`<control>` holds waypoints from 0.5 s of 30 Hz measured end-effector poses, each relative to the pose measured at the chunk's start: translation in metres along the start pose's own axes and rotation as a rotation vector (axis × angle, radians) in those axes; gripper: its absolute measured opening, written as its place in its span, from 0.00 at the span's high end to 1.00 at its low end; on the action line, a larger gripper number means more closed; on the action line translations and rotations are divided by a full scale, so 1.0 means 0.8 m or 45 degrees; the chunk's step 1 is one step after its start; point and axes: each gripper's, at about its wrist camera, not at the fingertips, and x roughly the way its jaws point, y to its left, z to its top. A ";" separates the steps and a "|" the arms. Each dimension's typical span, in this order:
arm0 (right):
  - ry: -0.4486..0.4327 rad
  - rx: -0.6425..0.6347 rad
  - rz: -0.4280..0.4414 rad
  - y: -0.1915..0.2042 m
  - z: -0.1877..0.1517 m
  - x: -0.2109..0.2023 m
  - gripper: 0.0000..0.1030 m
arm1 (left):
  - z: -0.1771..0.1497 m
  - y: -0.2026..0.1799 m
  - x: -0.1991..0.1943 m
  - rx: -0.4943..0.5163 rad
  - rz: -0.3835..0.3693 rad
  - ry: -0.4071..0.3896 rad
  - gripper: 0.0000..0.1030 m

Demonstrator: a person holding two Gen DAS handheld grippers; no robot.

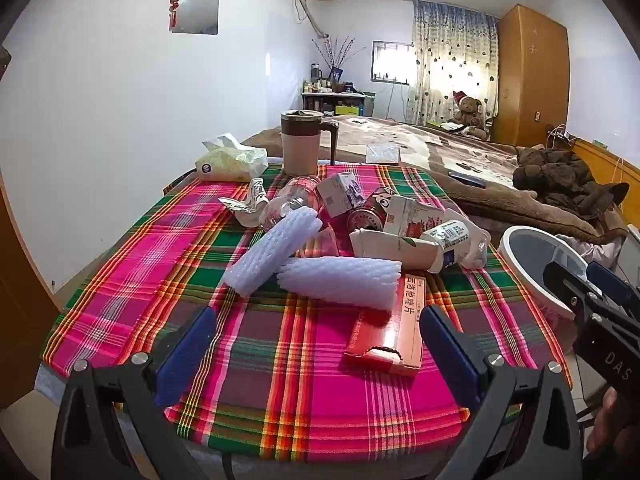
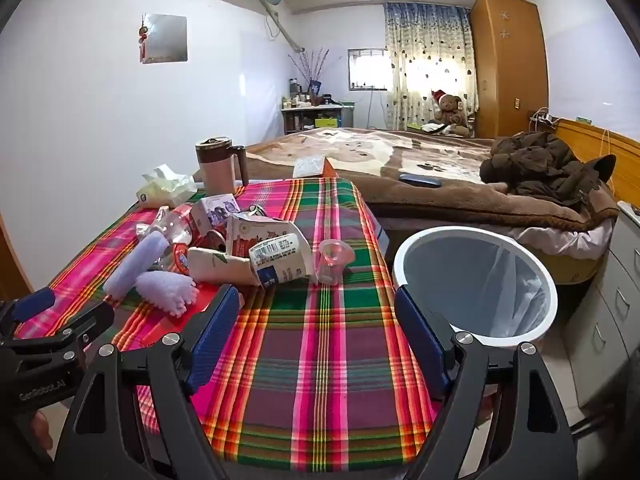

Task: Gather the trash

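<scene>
A pile of trash lies on the plaid tablecloth [image 1: 280, 380]: two white foam nets [image 1: 340, 284], a crushed clear bottle [image 1: 292, 200], a red can [image 1: 368, 210], flattened cartons [image 1: 412, 216] and a red flat box [image 1: 384, 328]. My left gripper [image 1: 318, 320] is open above the cloth, with the red box just ahead of its right finger, untouched. My right gripper [image 2: 316, 304] is open and empty over bare cloth. Ahead of it lie a barcoded paper cup [image 2: 280, 256] and a clear plastic cup [image 2: 334, 260]. The white lined bin [image 2: 452, 233] stands beside the table's right edge.
A lidded brown mug [image 1: 300, 140] and a tissue pack [image 1: 232, 160] stand at the table's far edge. Behind lies a bed [image 2: 400, 152] with a phone [image 2: 420, 180] and dark clothing [image 2: 540, 168]. White drawers [image 2: 608, 320] flank the bin.
</scene>
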 end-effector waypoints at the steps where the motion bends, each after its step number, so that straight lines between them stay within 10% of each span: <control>1: 0.002 -0.001 0.001 0.000 0.000 0.000 0.21 | 0.000 0.001 0.000 -0.008 -0.005 -0.005 0.00; 15: -0.007 -0.003 0.001 -0.001 0.005 0.002 0.21 | 0.002 -0.003 0.004 0.004 0.001 -0.003 0.00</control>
